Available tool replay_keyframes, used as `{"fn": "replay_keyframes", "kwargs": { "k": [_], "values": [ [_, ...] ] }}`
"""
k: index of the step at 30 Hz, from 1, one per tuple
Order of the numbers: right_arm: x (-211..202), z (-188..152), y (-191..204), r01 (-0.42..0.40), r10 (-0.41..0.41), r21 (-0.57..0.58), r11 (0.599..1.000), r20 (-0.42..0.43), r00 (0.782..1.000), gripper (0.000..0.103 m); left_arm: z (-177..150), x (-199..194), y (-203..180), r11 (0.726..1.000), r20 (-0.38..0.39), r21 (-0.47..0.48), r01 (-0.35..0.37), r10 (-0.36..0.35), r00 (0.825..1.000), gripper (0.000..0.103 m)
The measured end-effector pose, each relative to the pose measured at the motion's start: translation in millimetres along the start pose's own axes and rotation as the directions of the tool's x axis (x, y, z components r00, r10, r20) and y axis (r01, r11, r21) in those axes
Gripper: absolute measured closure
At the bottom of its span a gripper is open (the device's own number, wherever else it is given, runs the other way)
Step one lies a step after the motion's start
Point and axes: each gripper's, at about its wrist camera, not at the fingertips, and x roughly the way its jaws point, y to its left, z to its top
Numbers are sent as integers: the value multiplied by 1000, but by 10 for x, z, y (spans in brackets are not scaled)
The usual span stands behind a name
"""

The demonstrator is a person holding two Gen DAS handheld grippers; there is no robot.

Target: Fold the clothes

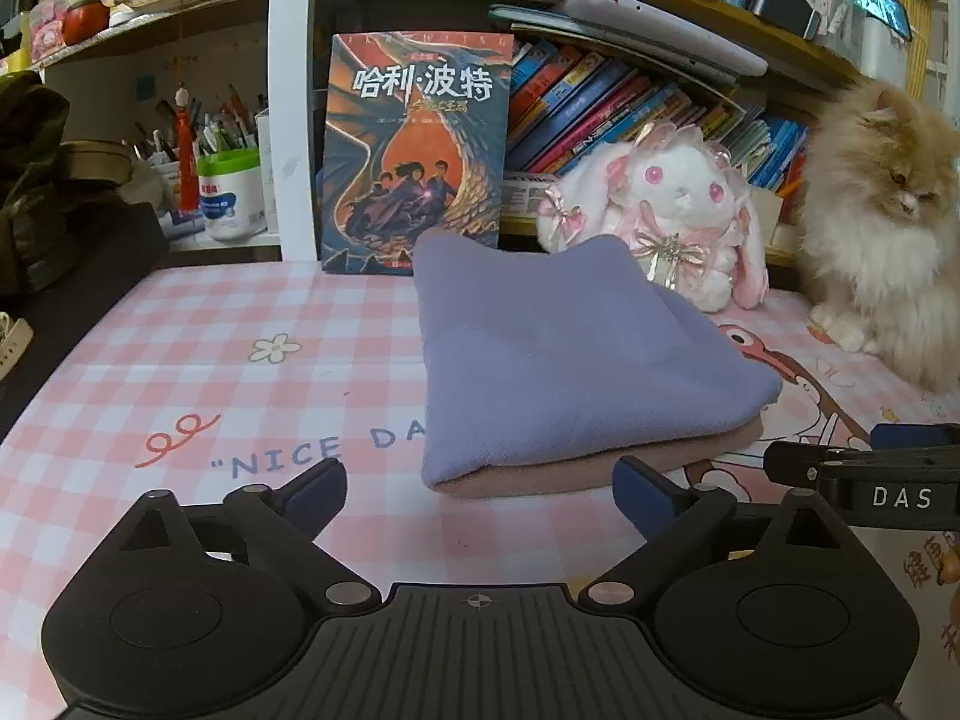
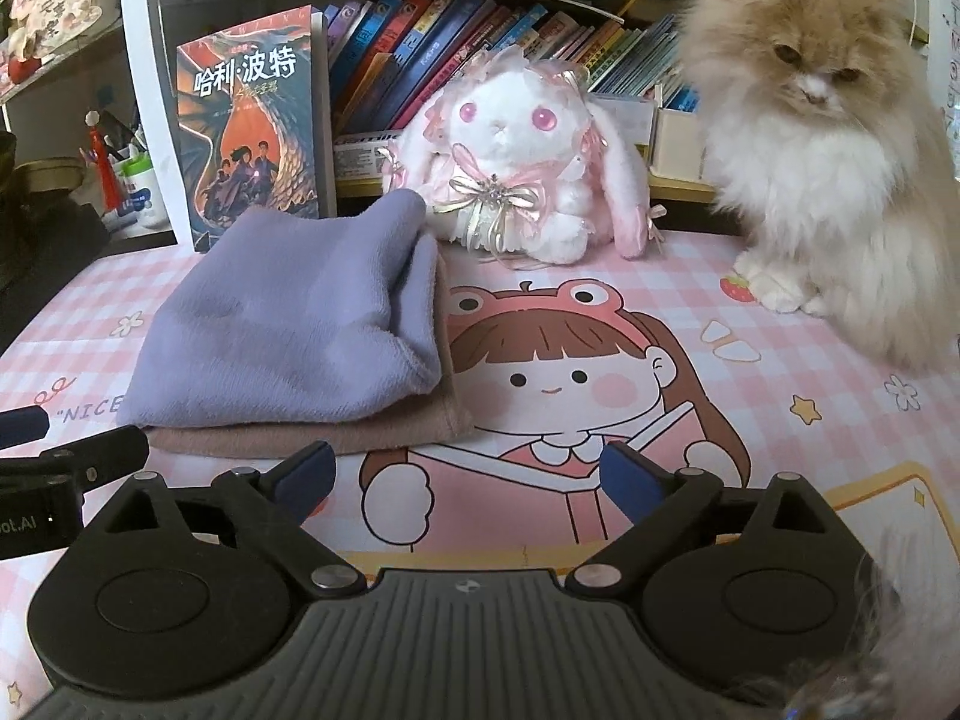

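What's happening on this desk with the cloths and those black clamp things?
A person is folding clothes using two handheld grippers. A folded purple cloth lies on top of a folded pink-brown cloth on the pink checked mat. The left gripper and the right gripper are both open, empty and just short of the stack. A fluffy cat sits beside a plush bunny, watching.

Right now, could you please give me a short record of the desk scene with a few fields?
surface: pink checked desk mat
clothes: folded purple cloth stacked on folded brown cloth
left gripper: open, empty
right gripper: open, empty
behind stack: plush rabbit, upright book
animal: fluffy cat sitting on mat
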Motion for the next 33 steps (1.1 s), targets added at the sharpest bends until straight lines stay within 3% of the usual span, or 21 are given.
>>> {"fn": "replay_keyframes", "kwargs": {
  "k": [6,33],
  "values": [
    [-27,-20,20,4,-4,-1,1000,2,1000,7,-20,0,6,1000,-11,7,-25,25,1000,1],
    [-31,-50,68,12,-12,1,1000,-13,1000,5,-37,24,52,1000,-22,-3,-11,11,1000,1]
  ]
}}
